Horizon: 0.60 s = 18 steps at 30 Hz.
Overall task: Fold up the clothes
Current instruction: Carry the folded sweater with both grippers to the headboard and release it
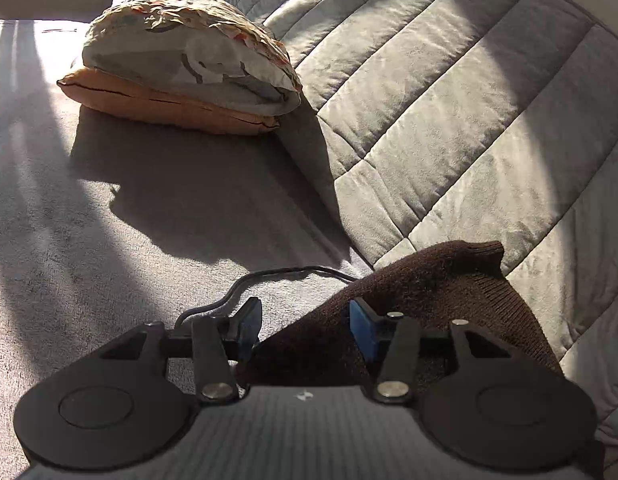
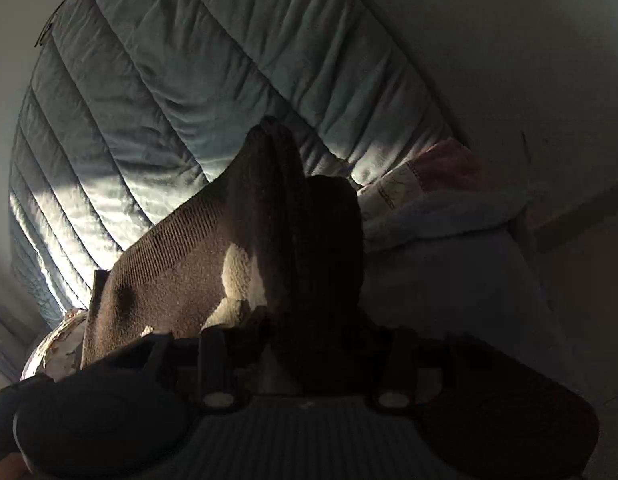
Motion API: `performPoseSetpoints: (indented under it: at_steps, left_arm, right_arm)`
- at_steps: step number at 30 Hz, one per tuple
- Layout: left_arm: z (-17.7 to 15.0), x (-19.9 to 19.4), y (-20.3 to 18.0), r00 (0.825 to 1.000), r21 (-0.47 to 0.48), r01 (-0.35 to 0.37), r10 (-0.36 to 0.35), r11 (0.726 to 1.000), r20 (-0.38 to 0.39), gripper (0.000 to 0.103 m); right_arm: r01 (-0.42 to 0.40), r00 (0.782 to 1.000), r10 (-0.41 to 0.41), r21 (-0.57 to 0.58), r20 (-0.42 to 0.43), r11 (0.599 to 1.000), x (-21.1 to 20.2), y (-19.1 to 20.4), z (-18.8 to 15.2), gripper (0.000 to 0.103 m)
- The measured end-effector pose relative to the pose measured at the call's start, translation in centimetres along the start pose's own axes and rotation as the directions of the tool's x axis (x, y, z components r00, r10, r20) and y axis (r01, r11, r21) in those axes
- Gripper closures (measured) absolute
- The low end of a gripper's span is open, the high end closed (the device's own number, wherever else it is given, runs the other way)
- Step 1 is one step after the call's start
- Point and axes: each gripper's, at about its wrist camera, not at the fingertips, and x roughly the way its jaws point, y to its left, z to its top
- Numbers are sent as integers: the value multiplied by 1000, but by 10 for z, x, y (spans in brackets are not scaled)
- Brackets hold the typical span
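A brown knitted garment [image 1: 429, 304] lies bunched on a grey bed [image 1: 109, 240] beside a quilted blanket [image 1: 449, 100], its folding seemingly far from finished. The left claw [image 1: 305, 330], angled downward, stands partly open, pads astride the knit's edge without pinching. The right claw [image 2: 305, 344] sits in shadow; its grip cannot be made out.

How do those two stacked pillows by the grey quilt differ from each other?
The top pillow is pale with a printed pattern and a crinkled cover; the bottom pillow is plain orange with dark piping along its edge. The top pillow looks fuller and domed, while the bottom pillow is pressed flatter under it. The bottom pillow also sticks out further to the left. Both lie on the grey bed surface beside the quilt, partly sunlit.
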Motion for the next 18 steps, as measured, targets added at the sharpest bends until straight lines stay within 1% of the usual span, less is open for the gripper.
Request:
performPoseSetpoints:
  at_steps: [1,2,3,4,5,6,7,8,10,12,13,15,16,17,18]
  left_arm:
    - [-17,9,9,1000,-68,-29,28,997,-11,55]
    - [-29,13,22,1000,-140,-8,6,990,-18,55]
    - [-36,14,36,999,-202,33,-38,979,-18,54]
    - [-39,14,46,999,-232,48,-52,971,-11,53]
    - [-39,11,53,999,-239,39,-39,970,1,53]
    - [-37,5,58,1000,-235,22,-19,972,17,53]
    - [-35,-2,62,999,-229,5,3,973,34,53]
    - [-34,-10,64,999,-219,6,5,976,50,52]
    - [-32,-25,60,998,-172,34,-23,984,62,50]
    - [-36,-40,40,997,-66,66,-62,996,56,48]
    - [-42,-47,31,996,-13,79,-78,997,49,45]
    - [-56,-59,12,994,87,102,-105,991,31,39]
    - [-64,-66,3,993,137,114,-118,984,22,37]
    - [-72,-69,-4,991,168,129,-131,977,-2,37]
    - [-80,-72,-10,989,190,146,-143,971,-30,37]
  right_arm:
    - [28,998,-21,113,-64,993,13,-22,2,53]
    - [52,993,-26,218,-119,974,24,-41,4,53]
    - [30,993,5,289,-118,957,20,-50,9,53]
    - [27,996,-2,268,-93,963,12,-48,13,52]
    - [32,999,-27,224,-25,974,3,-43,15,51]
    - [39,998,-48,179,45,983,-6,-37,17,50]
    - [48,992,-64,144,106,988,-14,-33,19,45]
    - [49,990,-68,153,122,987,-16,-36,21,43]
    - [25,991,-53,216,122,976,-14,-47,29,43]
    - [32,987,-69,247,144,968,-17,-54,33,43]
    - [25,984,-65,238,163,971,-19,-53,37,42]
    - [1,978,-45,208,204,978,-24,-47,42,41]
    - [-8,975,-34,187,222,982,-26,-42,42,37]
    - [-17,971,-24,166,239,986,-29,-38,43,33]
    - [-22,967,-18,153,254,988,-33,-34,42,31]
